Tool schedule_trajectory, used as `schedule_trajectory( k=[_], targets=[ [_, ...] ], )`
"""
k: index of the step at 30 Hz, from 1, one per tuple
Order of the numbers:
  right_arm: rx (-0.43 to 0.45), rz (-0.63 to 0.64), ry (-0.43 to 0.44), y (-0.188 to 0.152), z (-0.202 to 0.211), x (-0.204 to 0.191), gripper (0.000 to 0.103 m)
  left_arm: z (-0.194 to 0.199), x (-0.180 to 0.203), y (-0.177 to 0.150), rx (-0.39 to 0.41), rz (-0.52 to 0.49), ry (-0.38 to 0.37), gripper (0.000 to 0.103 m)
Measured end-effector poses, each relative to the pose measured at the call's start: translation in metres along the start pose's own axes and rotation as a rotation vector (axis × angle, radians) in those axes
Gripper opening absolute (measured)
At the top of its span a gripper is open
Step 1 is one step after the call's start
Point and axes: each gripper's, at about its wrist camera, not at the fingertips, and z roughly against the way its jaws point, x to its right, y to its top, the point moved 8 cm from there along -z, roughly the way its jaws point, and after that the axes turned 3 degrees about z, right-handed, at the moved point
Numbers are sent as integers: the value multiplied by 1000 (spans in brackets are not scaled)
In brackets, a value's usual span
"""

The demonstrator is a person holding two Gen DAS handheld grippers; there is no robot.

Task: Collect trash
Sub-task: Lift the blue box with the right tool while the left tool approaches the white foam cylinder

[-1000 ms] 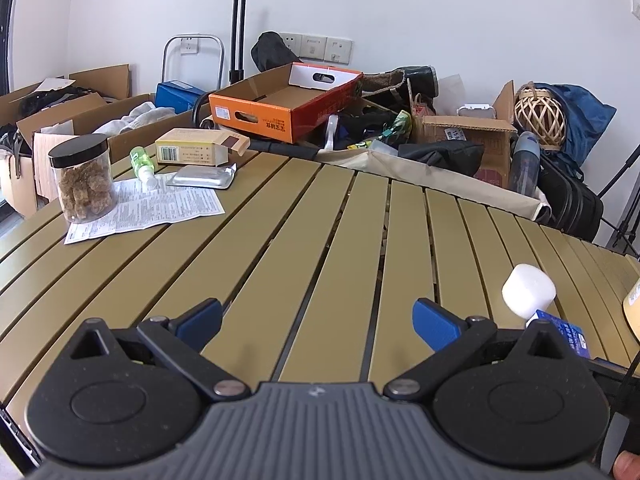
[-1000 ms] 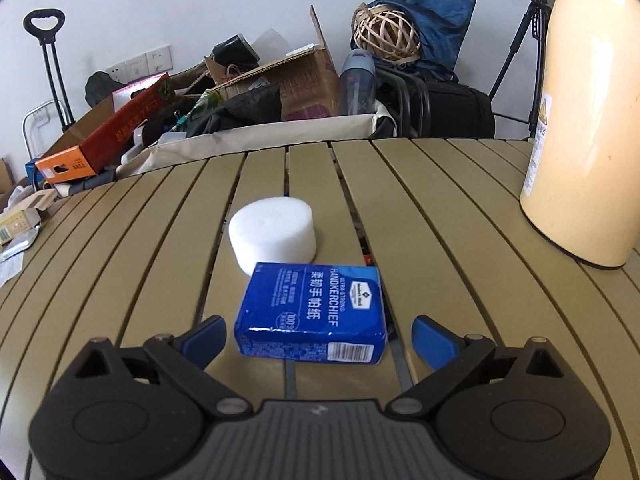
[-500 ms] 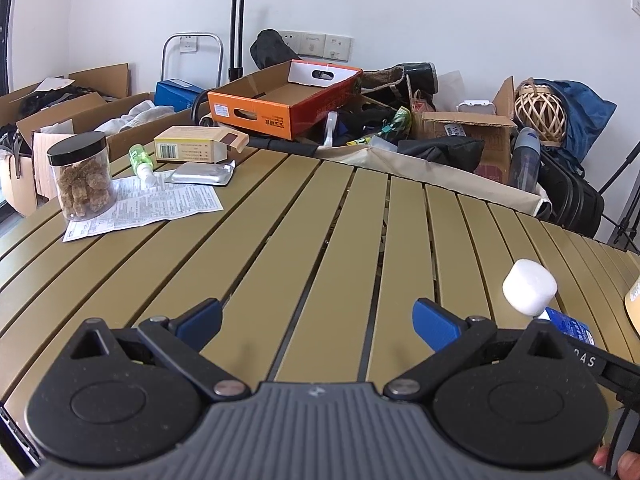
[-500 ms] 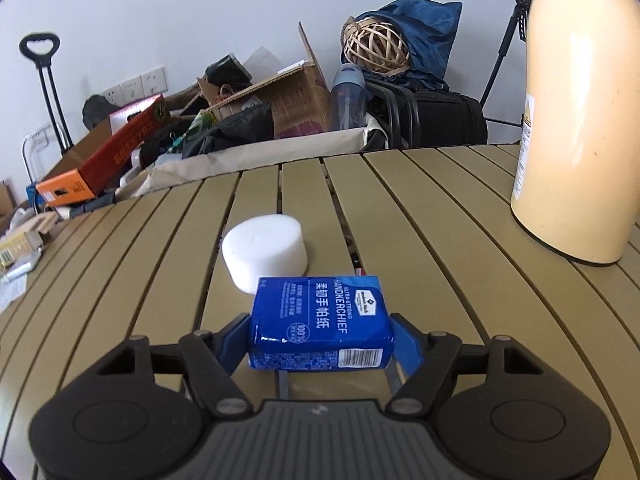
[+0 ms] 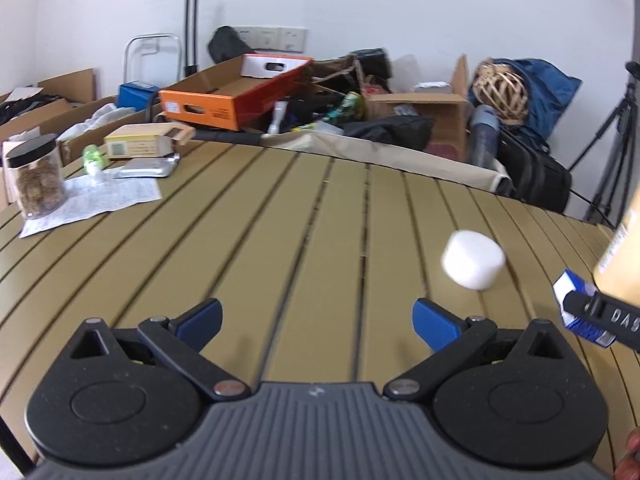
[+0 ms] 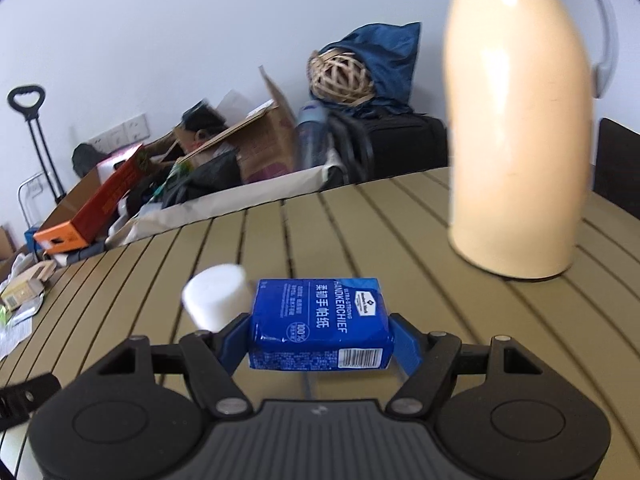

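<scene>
Right tool (image 6: 320, 336) clamps the tissue pack (image 6: 320, 322) at both ends, above the bench (image 6: 360, 232). White cylinder (image 6: 216, 294) sits at its 10 o'clock, flask (image 6: 516, 128) at 2. Left tool (image 5: 316, 320) gapes wide, holding nothing; jar (image 5: 34, 176) on paper (image 5: 100, 198) at its 10 o'clock.

Each camera sits just behind its own tongs, low over the slatted table (image 5: 304, 208), facing the cluttered wall. The left view looks across open slats; the right view sits close up on a blue tissue pack (image 6: 320, 322). Both catch the white cylinder (image 5: 473, 260), orange box (image 5: 236, 92) and wicker ball (image 6: 344, 76).
</scene>
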Motion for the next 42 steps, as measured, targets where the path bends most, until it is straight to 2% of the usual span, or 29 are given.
schedule_trajectory(
  k=[6,12,17,21,27,36,38,42],
  targets=[
    [17,-73,-32,9,13,56,72,6,35,-9,35,-17,-52,103],
    [34,-136,-73,14,25,111,72,5,64,-6,31,-15,-91,103],
    [39,-171,-105,12,32,148,72,-1,90,4,47,-68,-88,103],
    [45,-207,-123,10,36,172,72,-13,111,10,31,-116,-81,103],
    [46,-240,-134,8,34,187,72,-40,130,13,-4,-155,-52,103],
    [37,-265,-140,7,29,189,72,-76,144,9,-26,-195,-7,103],
    [35,-263,-144,6,27,189,72,-82,144,7,-36,-195,-8,101],
    [33,-261,-152,7,26,187,72,-89,145,8,-32,-210,-4,88]
  ],
)
